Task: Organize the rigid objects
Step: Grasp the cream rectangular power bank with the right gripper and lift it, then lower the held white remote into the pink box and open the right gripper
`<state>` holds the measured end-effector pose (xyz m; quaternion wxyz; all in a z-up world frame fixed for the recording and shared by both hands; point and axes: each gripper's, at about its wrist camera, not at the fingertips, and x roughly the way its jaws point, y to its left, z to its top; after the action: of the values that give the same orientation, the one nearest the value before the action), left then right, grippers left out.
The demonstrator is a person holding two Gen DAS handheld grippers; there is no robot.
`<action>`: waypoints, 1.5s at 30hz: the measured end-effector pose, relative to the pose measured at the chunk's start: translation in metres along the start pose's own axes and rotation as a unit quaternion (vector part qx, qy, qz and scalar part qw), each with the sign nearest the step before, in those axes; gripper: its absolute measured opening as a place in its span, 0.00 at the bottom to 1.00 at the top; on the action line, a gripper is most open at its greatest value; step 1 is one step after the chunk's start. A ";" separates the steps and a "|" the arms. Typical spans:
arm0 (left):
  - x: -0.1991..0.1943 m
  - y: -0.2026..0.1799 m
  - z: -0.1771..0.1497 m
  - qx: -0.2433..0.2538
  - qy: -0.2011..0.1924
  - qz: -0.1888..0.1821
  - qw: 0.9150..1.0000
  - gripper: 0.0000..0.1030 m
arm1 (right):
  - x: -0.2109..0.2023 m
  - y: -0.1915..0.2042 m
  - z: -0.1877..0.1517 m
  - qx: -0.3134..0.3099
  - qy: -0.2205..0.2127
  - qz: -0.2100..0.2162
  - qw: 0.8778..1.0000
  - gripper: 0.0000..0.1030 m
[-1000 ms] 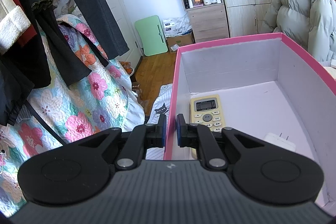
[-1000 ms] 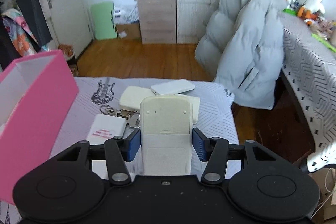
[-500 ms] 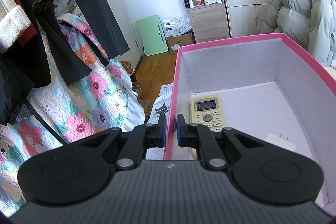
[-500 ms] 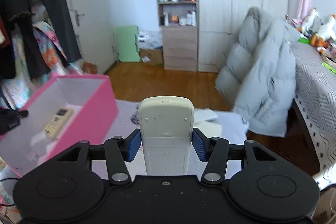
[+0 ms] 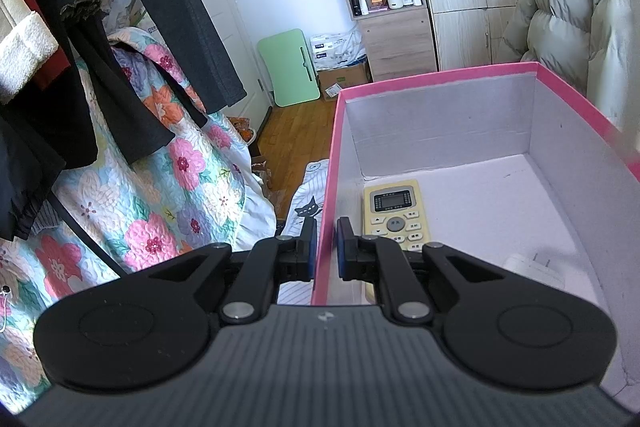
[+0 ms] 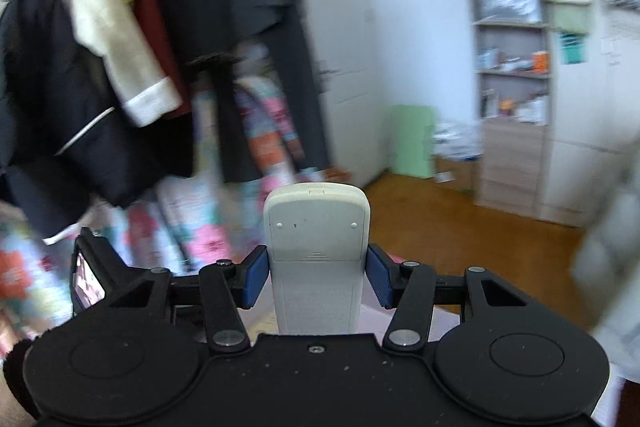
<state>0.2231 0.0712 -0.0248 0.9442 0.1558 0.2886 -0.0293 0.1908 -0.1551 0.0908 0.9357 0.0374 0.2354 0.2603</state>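
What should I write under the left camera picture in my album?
Left gripper pinches the pink box wall, a yellow remote and white plug inside.

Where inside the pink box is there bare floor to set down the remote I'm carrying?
The pink box is bare along its far wall and right wall. The yellow remote lies against the left wall, and the white charger sits near the front, so the near-left part is crowded.

Matt cardboard box (image 5: 440, 75), smooth plastic remote (image 6: 316, 251), quilted cloth bedspread (image 5: 160, 195).
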 end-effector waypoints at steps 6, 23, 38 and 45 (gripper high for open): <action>0.000 0.000 -0.001 0.000 0.000 0.000 1.000 0.09 | 0.104 -0.008 -0.010 -0.014 0.021 -0.043 0.999 0.56; -0.002 -0.004 -0.003 0.005 -0.005 0.006 1.000 0.09 | 0.104 0.000 -0.047 -0.073 0.130 -0.044 0.988 0.56; -0.004 -0.003 -0.002 0.002 -0.009 0.006 1.000 0.09 | 0.094 0.031 -0.070 -0.144 0.219 -0.074 0.962 0.56; -0.005 -0.005 -0.001 0.007 -0.009 0.007 1.000 0.09 | 0.120 0.027 -0.065 -0.133 0.201 -0.106 0.965 0.61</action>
<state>0.2174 0.0665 -0.0244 0.9457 0.1645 0.2790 -0.0259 0.2384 -0.0744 -0.0124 0.8878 -0.1656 0.3847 0.1908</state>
